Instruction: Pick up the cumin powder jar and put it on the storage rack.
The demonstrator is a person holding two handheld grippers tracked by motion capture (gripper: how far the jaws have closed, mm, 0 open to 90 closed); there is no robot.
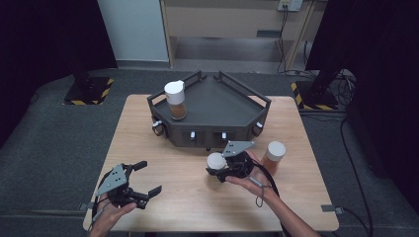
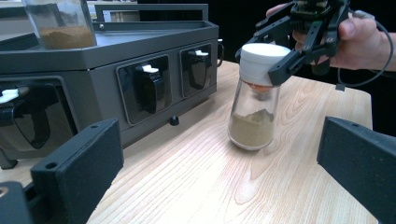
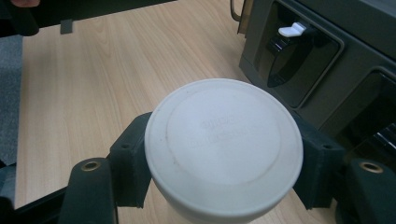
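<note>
The right gripper (image 1: pixel 220 170) pinches the white lid of a spice jar (image 2: pixel 254 116) standing on the table (image 1: pixel 188 197) – centre of the frame, before the grey rack (image 1: pixel 237 111). The left gripper (image 1: pixel 146 178), lower left, is spread wide – holding nothing.

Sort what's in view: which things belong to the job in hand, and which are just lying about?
In the job:
- right gripper, shut on the white cap of the jar of powder on the table
- dark tray, probably, since one jar on it is already there

Lying about:
- third jar, standing untouched
- left gripper, open, holding nothing
</note>
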